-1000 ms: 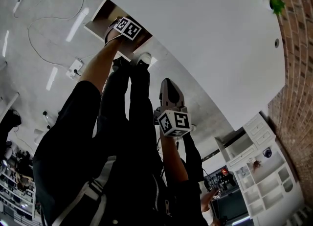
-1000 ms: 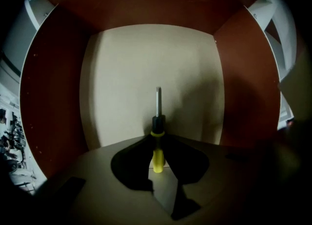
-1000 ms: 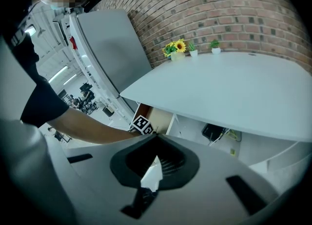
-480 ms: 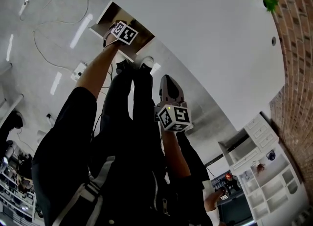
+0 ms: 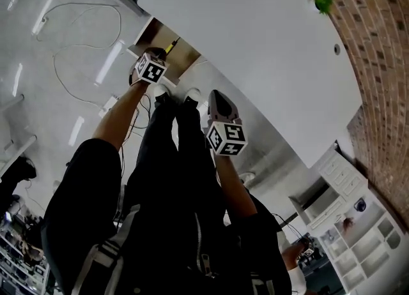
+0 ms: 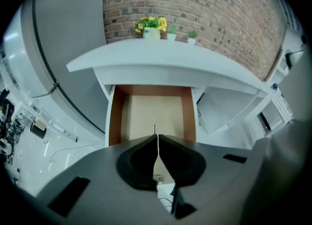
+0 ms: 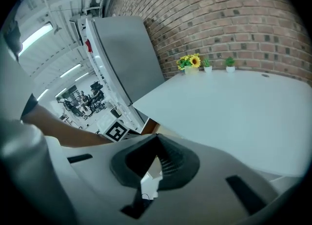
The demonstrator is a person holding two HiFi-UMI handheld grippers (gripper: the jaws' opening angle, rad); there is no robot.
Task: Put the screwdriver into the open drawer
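The white table (image 5: pixel 255 45) fills most of the head view, running along the brick wall (image 6: pixel 204 9), where small potted plants (image 6: pixel 151 27) stand at its far edge. Under the tabletop the wooden drawer (image 6: pixel 115 117) is pulled fully out. Its pale floor is bare, so it is ready to take the tool. The left gripper (image 6: pixel 157 140) hangs just in front of and above the drawer's near edge. Its jaws are pressed together on the screwdriver (image 6: pixel 154 129), and only a thin metal shaft pokes out past the tips toward the drawer floor. It looks lined up so that the tool would drop inside once carried a little further in and let go. The right gripper (image 7: pixel 157 140) is held back beside the person's body, clear of the drawer. Its tips are closed on nothing, which suggests it has no part in this step. No brand or readable writing shows anywhere. The only marks are the black-and-white square markers on the gripper cubes (image 7: pixel 116 131).
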